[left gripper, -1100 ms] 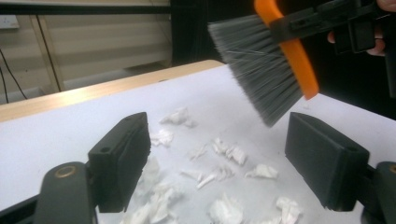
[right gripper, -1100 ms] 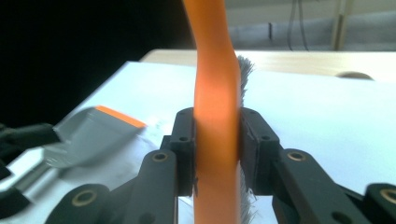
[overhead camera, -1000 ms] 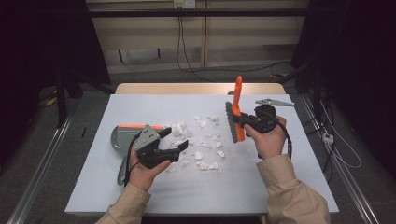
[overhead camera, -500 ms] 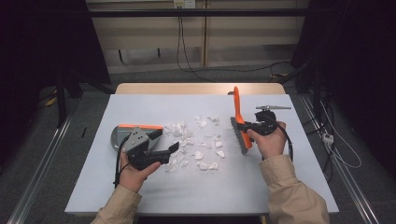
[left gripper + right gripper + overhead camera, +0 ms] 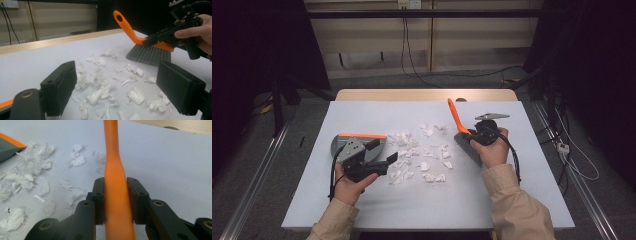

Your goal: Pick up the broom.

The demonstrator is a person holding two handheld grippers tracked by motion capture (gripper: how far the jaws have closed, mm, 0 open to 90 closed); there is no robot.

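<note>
Right gripper (image 5: 476, 136) lowered since a second ago, clamped on the orange handle of the brush (image 5: 460, 135); bristles now touching the table (image 5: 512, 200) at the right edge of the scattered paper scraps (image 5: 424, 150). Left gripper (image 5: 379, 159) shifted a little, jaws just opened wider with nothing between them, close beside the grey dustpan (image 5: 343, 145) with its orange rim, left of the scraps. Judged meaning: lift-and-carry stage over, sweeping toward the dustpan about to start, no scraps collected yet.
</note>
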